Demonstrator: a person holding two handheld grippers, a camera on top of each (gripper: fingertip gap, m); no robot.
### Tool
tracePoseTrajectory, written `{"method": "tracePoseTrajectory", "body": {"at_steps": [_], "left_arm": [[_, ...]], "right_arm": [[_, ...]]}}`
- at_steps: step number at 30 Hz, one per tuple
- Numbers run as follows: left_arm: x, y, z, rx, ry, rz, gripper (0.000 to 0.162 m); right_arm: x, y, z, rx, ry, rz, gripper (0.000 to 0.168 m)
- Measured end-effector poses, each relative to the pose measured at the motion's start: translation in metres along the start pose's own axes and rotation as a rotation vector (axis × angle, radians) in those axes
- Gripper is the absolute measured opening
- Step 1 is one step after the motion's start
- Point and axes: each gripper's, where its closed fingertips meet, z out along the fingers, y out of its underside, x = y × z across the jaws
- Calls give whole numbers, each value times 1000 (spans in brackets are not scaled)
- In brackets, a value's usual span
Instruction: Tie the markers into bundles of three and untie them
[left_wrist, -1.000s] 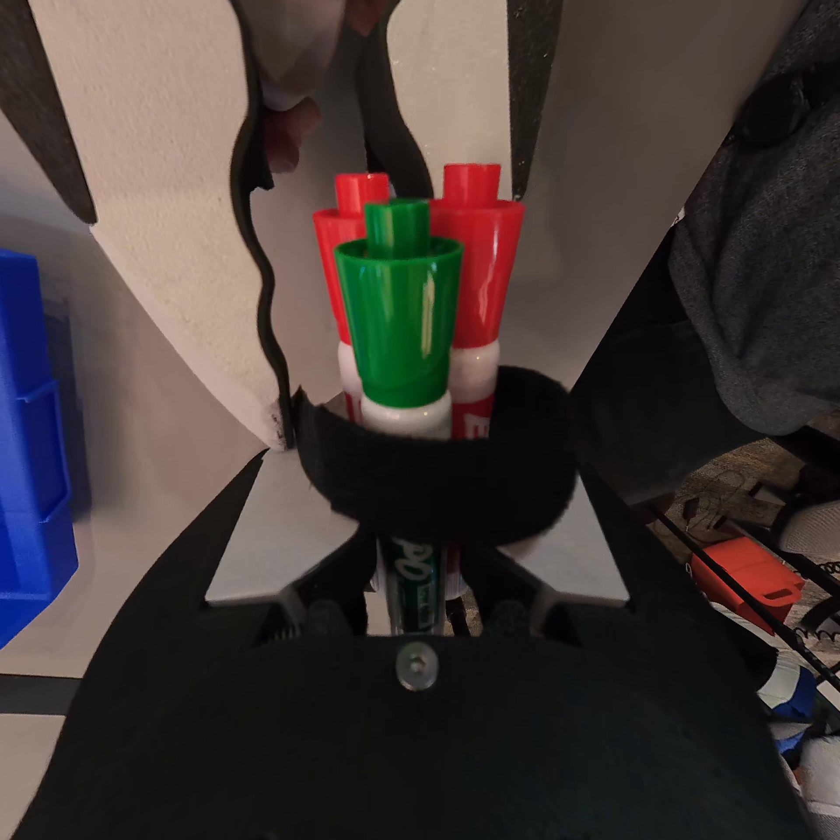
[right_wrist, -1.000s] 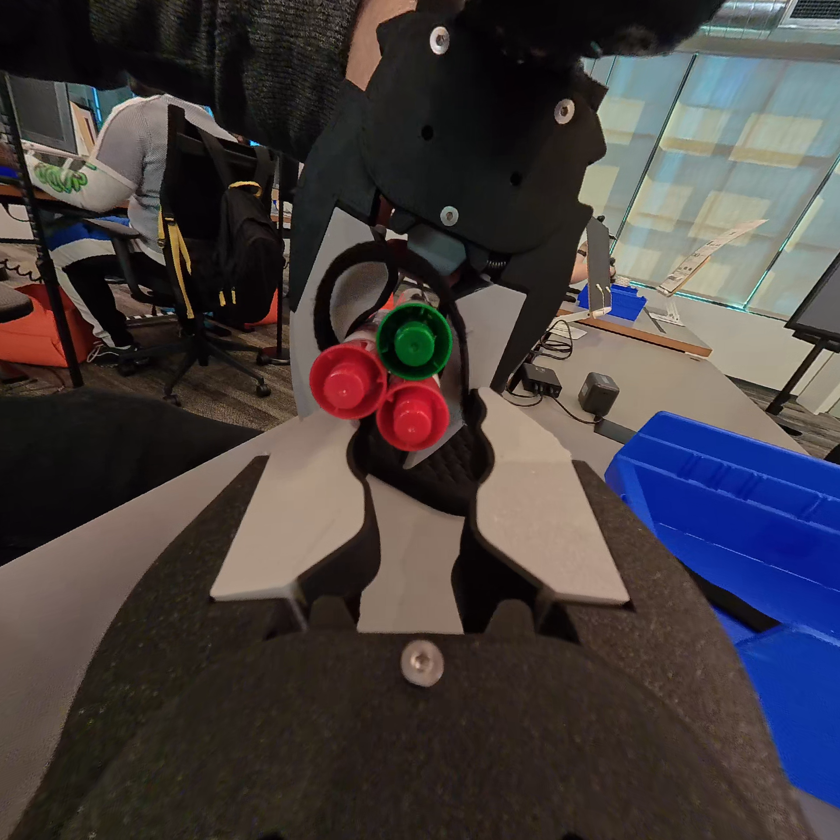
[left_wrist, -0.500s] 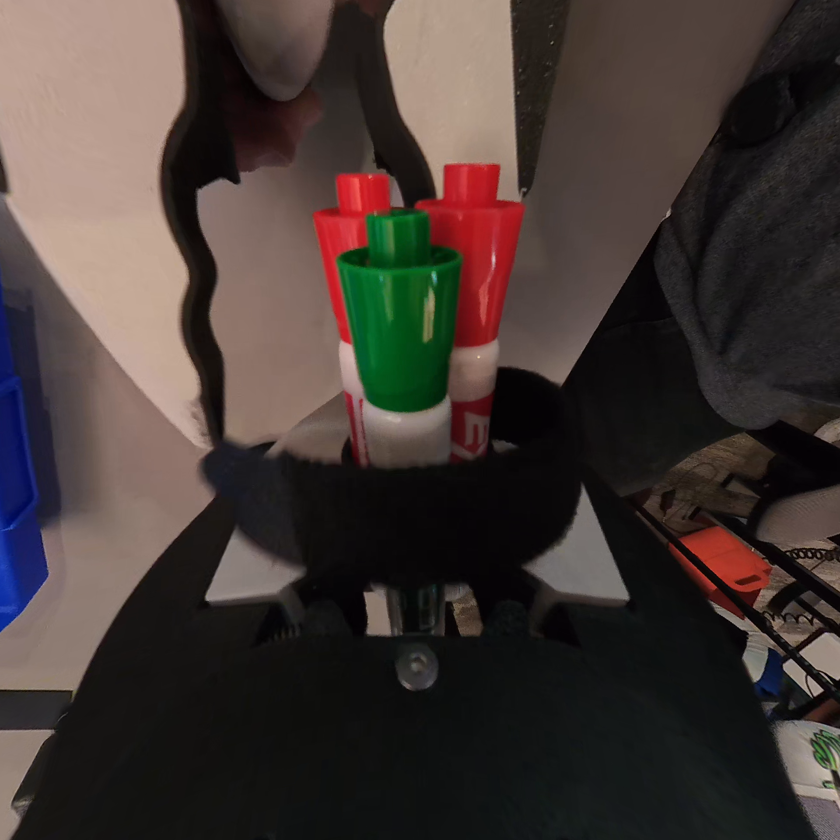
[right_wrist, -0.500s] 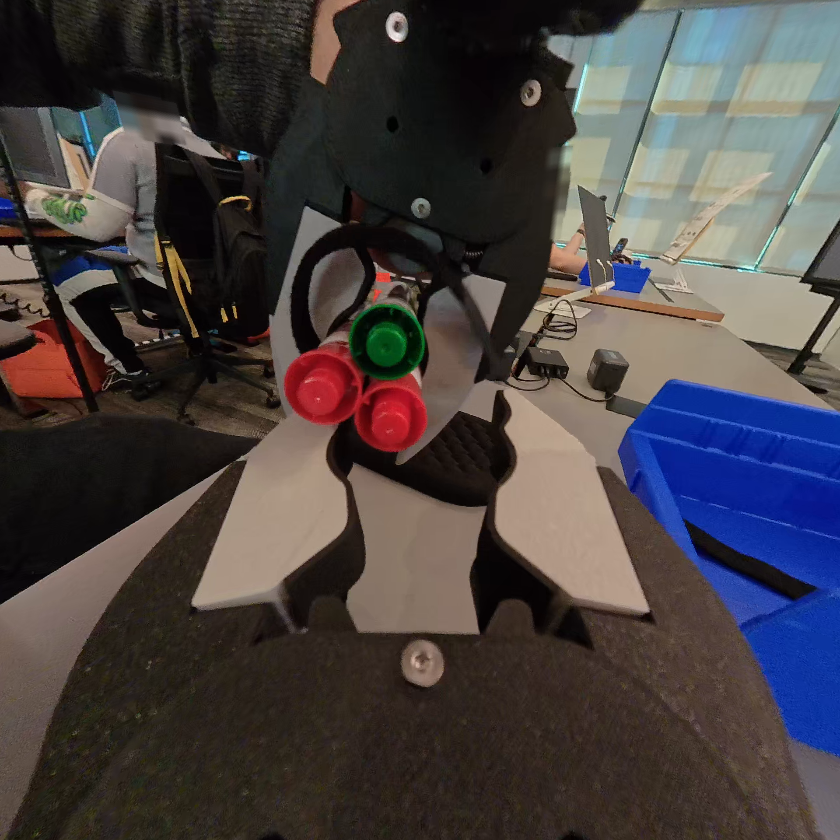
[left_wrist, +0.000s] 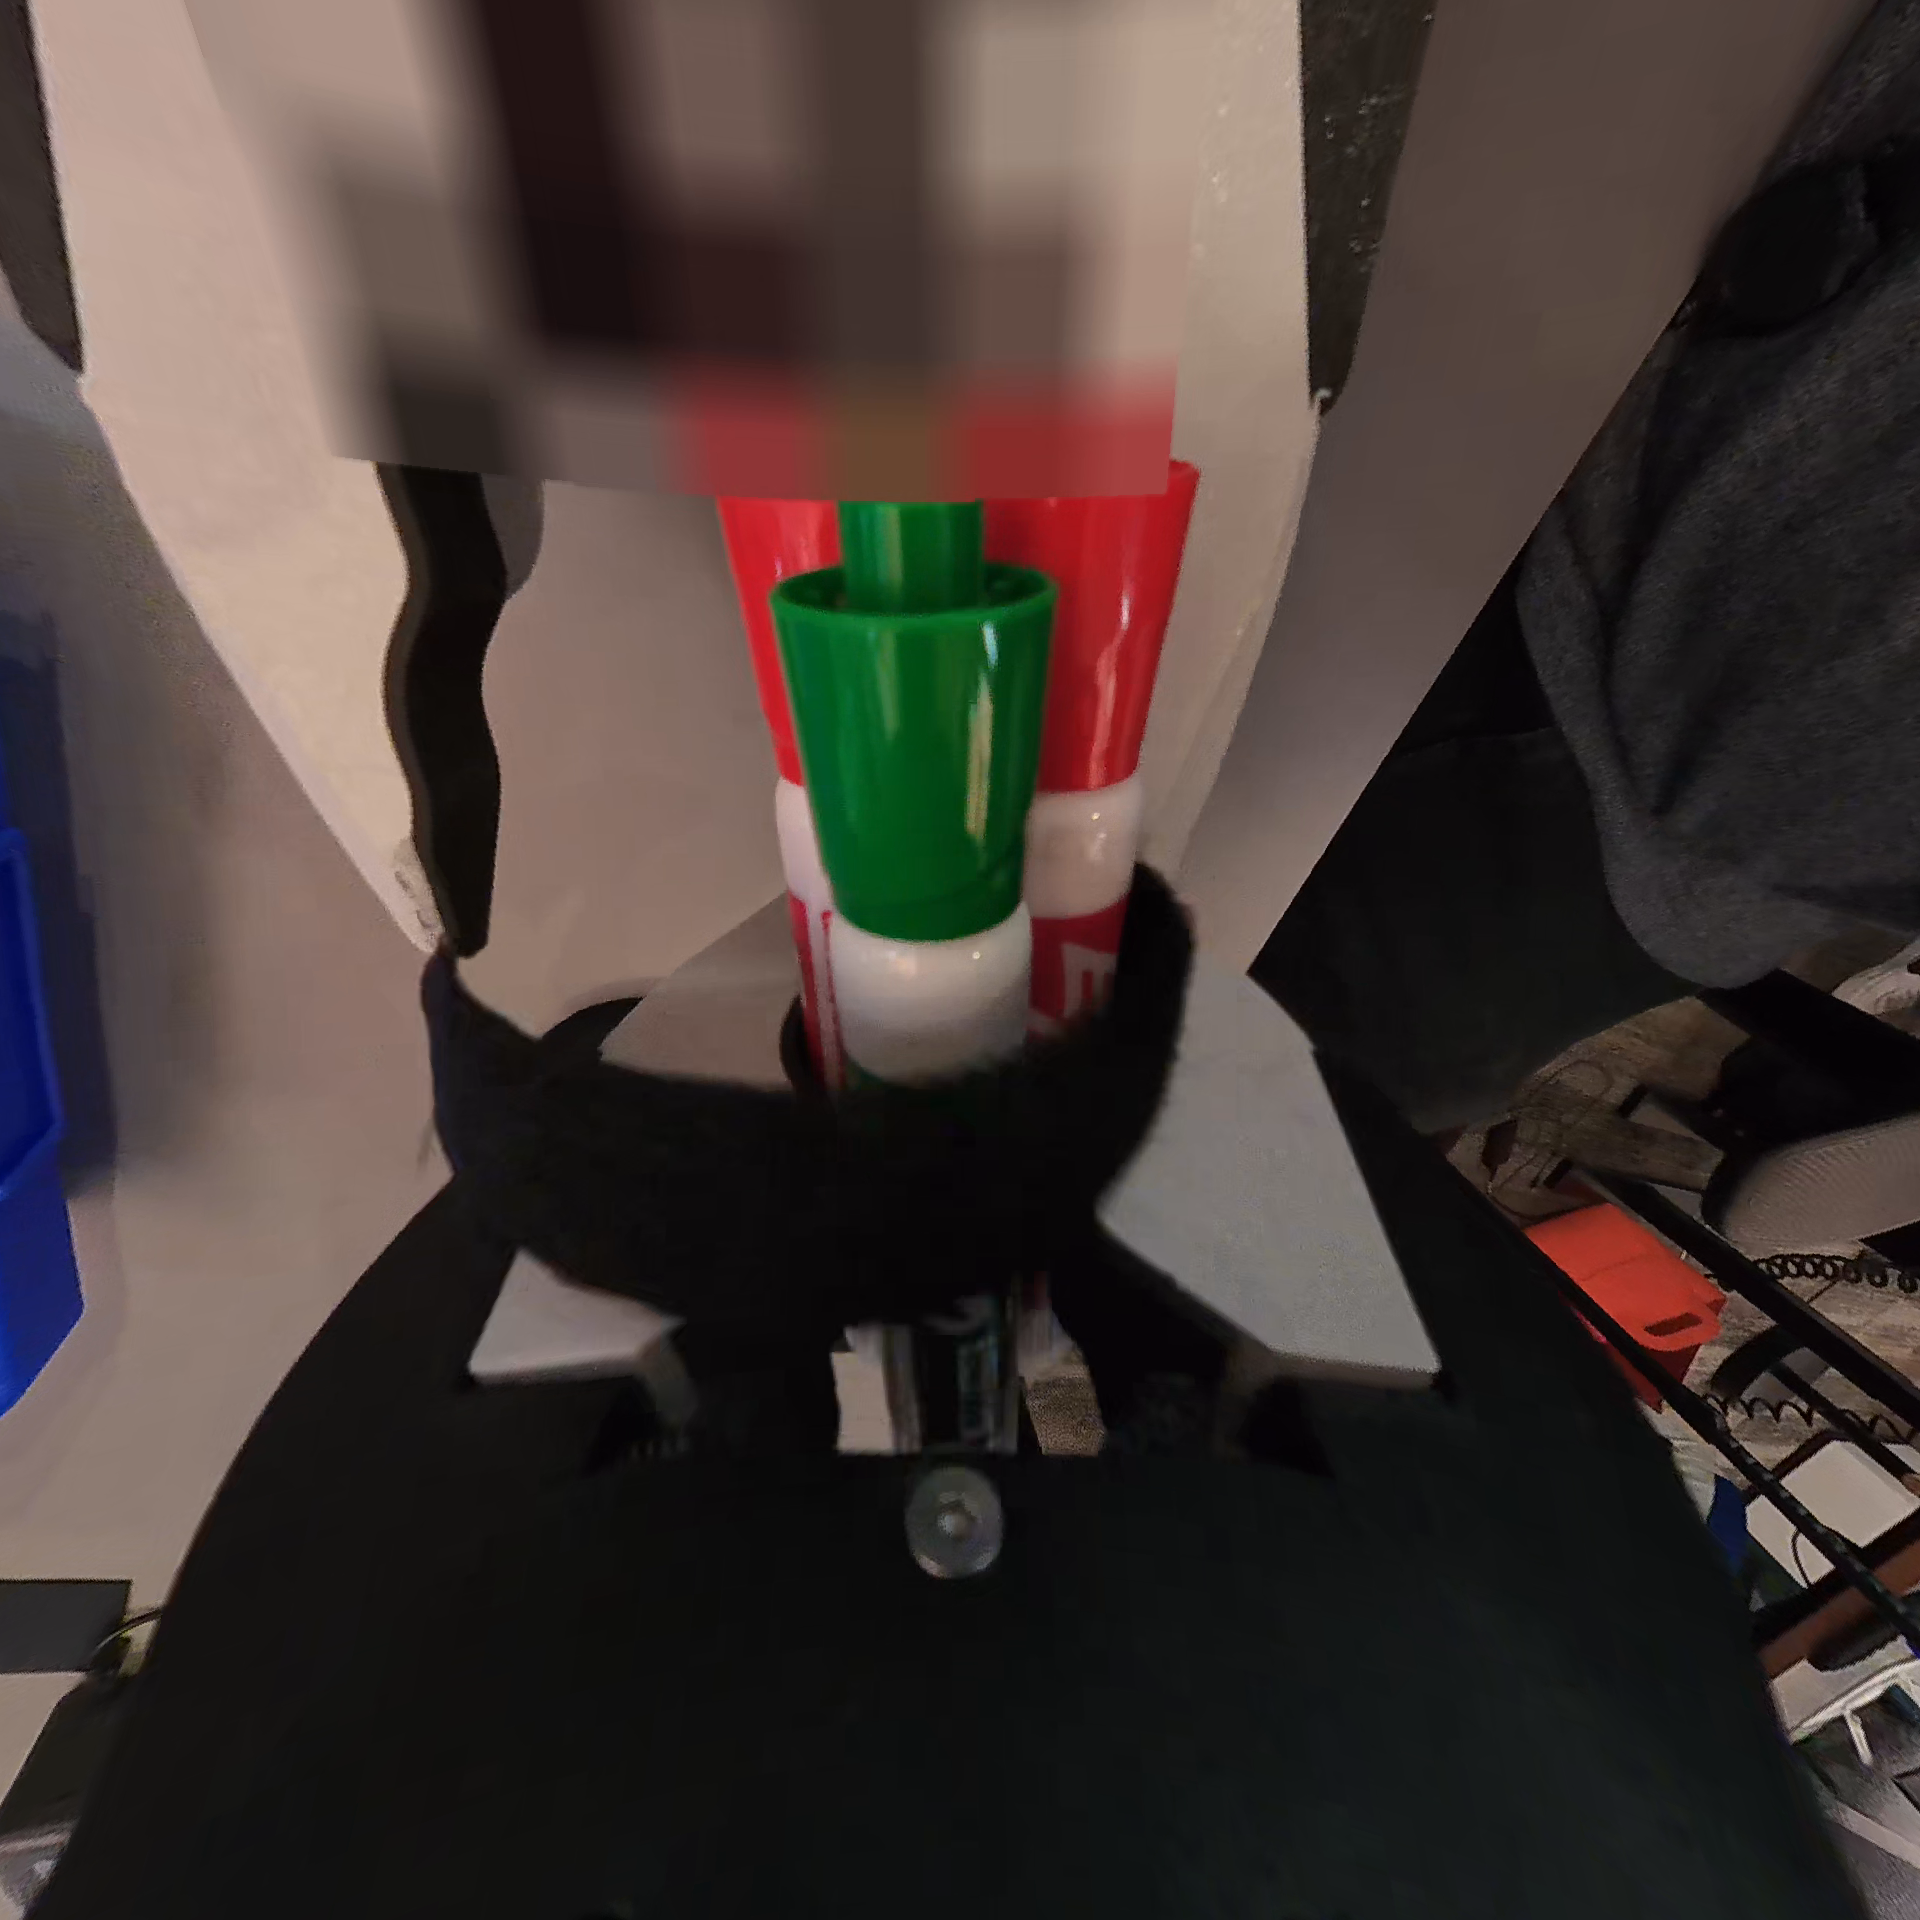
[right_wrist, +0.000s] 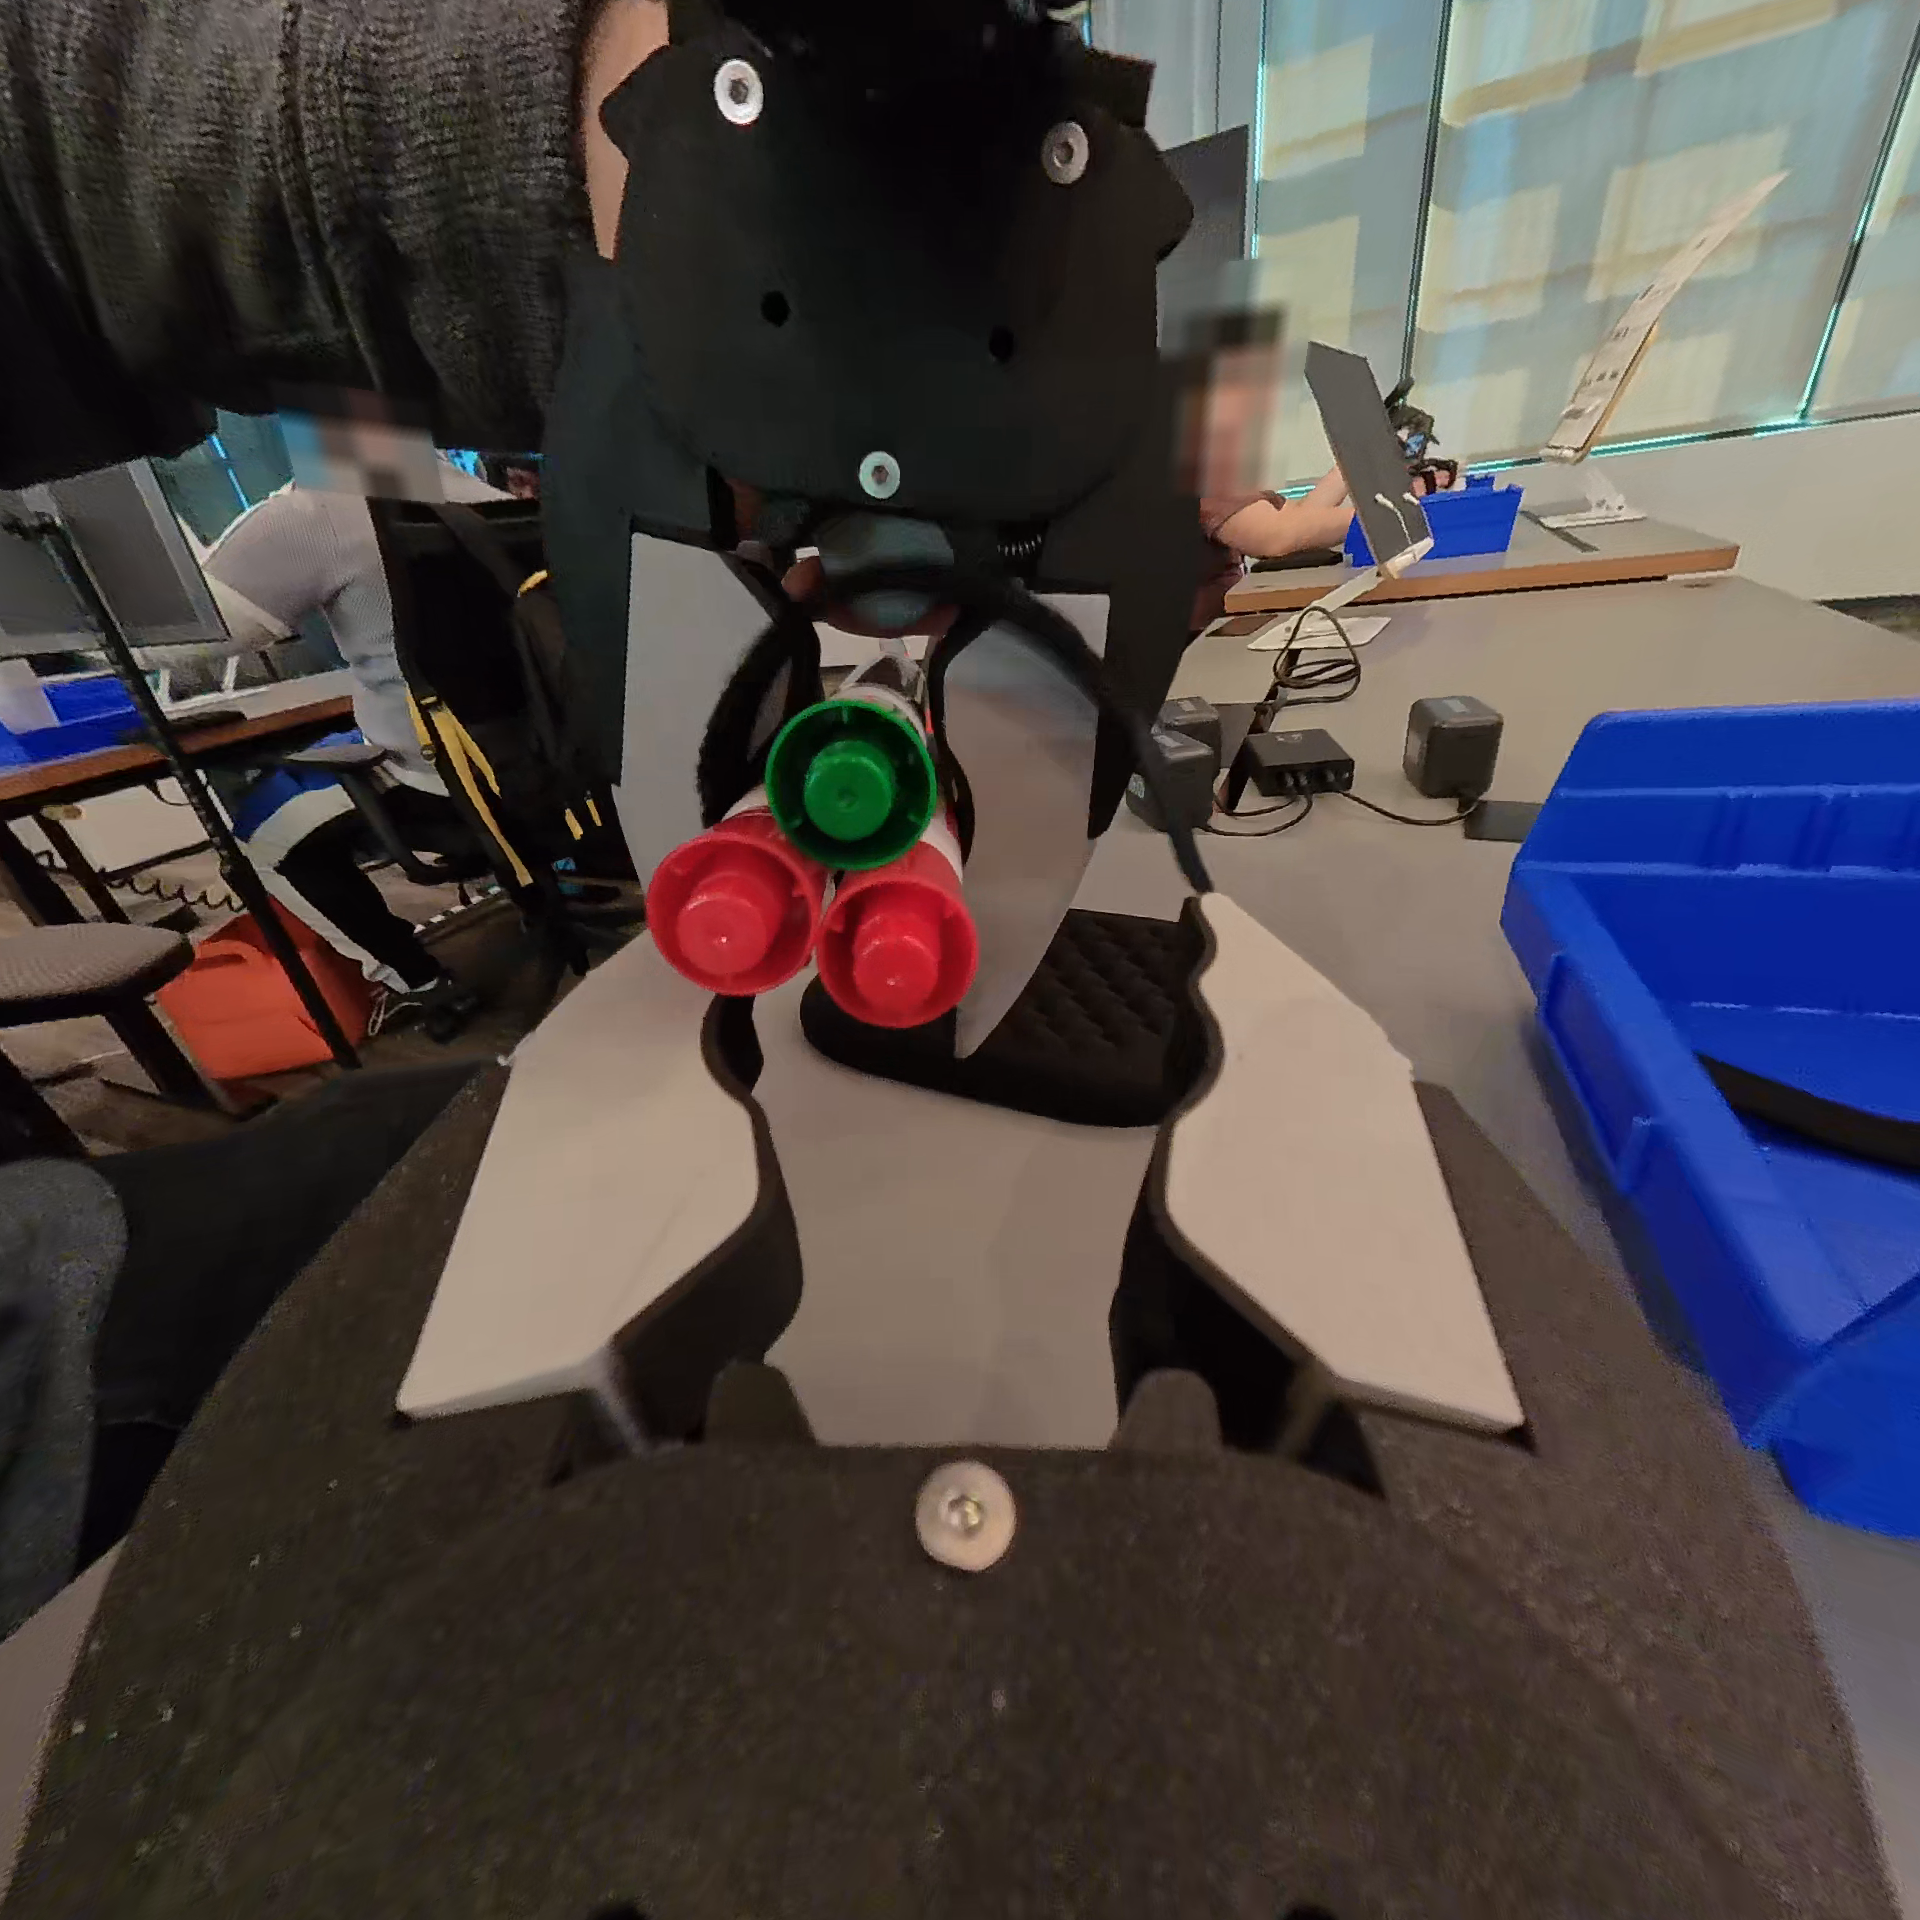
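Observation:
Three markers, one green (left_wrist: 914, 748) and two red (left_wrist: 1101, 644), stand bundled in my left gripper (left_wrist: 966, 997), which is shut on their barrels. A black strap (left_wrist: 790, 1164) circles them just below the caps. Its loose end sticks out to the left and reaches one of my right gripper's fingers (left_wrist: 260, 675). In the right wrist view the green cap (right_wrist: 850, 784) and red caps (right_wrist: 727, 914) point at the camera. My right gripper (right_wrist: 961, 977) is open, its jaws wide apart just below the caps, with nothing between them.
A blue bin (right_wrist: 1714, 935) stands on the grey table (right_wrist: 1558, 665) to the right, with a black strap (right_wrist: 1818, 1122) in it. A black pad (right_wrist: 1081, 1039) lies under the bundle. Chargers and cables lie farther back. People sit at desks behind. Across from one pair of fingers to the other is roughly 5 cm. From the right gripper's tips to the black strap (right_wrist: 1818, 1122) is close to 20 cm.
My right gripper's jaws have opened wider. The strap's loose end has come away from the bundle and now sticks out to the left in the left wrist view. The markers stay held.

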Motion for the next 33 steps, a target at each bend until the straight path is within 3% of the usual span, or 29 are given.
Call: {"method": "tracePoseTrajectory", "body": {"at_steps": [1,4,14,21,27,33], "left_arm": [[0,-1,-1,4,1,-4,43],[-1,-2,-2,5,-4,3,43],[3,-2,3,-11,16,14,45],[3,-2,8,-28,22,27,44],[4,-3,8,-23,22,30,43],[2,-4,5,-13,15,29,44]], "right_arm": [[1,0,0,-1,4,15,76],[4,4,0,-12,30,20,75],[6,-3,-3,6,92,-145,102],[-5,-3,-3,-21,56,-272,82],[-13,-4,-4,-21,15,-272,55],[-17,-4,-3,-14,-18,-239,42]]}}
